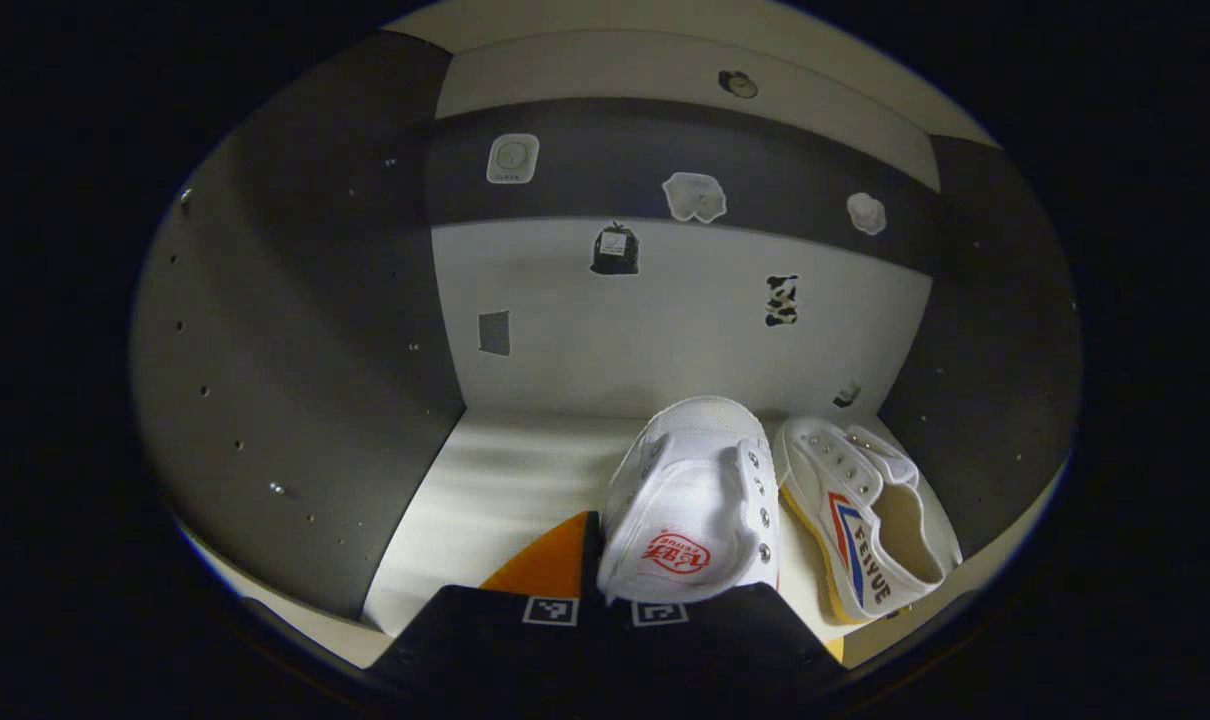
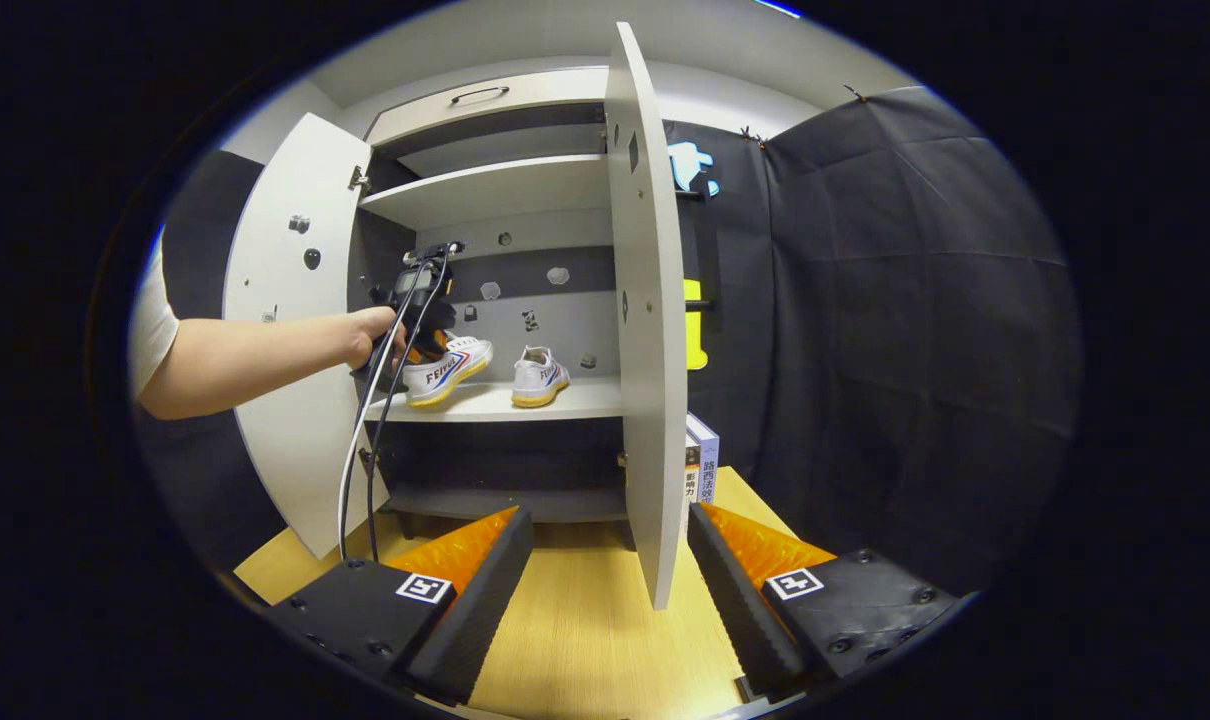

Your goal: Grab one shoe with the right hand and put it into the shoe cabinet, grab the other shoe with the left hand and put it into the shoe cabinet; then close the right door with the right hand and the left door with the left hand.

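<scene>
The shoe cabinet filled the upper centre of the right gripper view, both doors open. The right gripper, bottom centre, had fingers spread wide, empty. The left gripper, bottom centre, pinched one shoe on the shelf beside the other shoe.

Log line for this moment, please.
phase: second shoe placement | left gripper: holds left shoe over shelf | right shoe: on shelf | right gripper: open | doors: both open
</scene>
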